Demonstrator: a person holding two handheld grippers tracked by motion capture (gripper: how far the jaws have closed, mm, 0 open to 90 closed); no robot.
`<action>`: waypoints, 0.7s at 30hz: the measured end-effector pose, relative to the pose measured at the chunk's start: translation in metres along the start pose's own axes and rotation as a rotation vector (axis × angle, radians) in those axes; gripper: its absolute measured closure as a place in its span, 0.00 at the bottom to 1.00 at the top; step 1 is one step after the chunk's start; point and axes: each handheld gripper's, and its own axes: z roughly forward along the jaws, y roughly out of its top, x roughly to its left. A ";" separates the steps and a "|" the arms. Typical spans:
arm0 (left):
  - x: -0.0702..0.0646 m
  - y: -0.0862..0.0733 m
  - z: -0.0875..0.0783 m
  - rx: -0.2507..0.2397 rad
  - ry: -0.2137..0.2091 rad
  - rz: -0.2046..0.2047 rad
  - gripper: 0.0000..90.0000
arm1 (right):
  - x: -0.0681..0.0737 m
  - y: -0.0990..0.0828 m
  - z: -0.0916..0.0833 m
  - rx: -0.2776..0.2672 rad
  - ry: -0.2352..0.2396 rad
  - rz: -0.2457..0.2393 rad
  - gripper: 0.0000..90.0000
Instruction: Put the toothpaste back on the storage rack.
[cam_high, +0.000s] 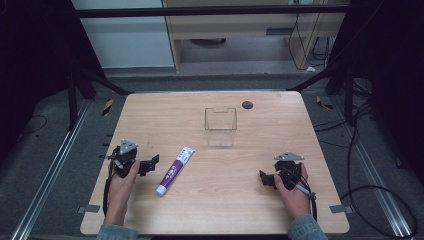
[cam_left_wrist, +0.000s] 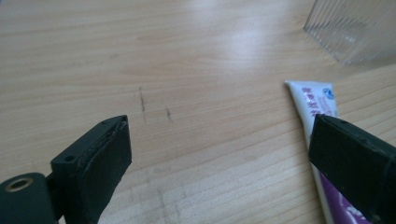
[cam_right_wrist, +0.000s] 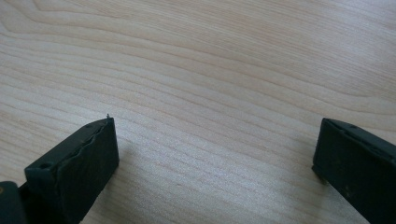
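A white and purple tube (cam_high: 173, 171) lies flat on the wooden table (cam_high: 215, 210), its cap toward the front. My left gripper (cam_high: 151, 163) rests on the table just left of the tube, jaws wide apart with bare wood between them. In the left gripper view the tube (cam_left_wrist: 314, 103) runs behind the right-hand jaw, and my left gripper (cam_left_wrist: 219, 135) stands open. My right gripper (cam_high: 265, 179) sits at the front right, pointing left, open over bare wood. The right gripper view shows my right gripper (cam_right_wrist: 215, 135) with nothing between its jaws.
A clear ribbed plastic box (cam_high: 220, 127) stands upright behind the tube, near the table's middle back; its corner (cam_left_wrist: 355, 32) appears in the left gripper view. A dark round disc (cam_high: 247, 105) lies near the back edge. Black frame bars and cables surround the table.
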 end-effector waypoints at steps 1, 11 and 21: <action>-0.003 0.004 -0.004 -0.020 -0.003 0.007 0.06 | 0.000 0.000 0.000 0.000 0.000 0.000 0.00; -0.021 0.024 -0.005 -0.008 0.015 0.052 0.07 | 0.000 0.000 0.000 0.000 0.000 0.000 0.00; -0.029 0.035 -0.009 0.094 -0.030 0.131 0.08 | -0.001 0.001 0.002 -0.001 -0.004 -0.008 0.00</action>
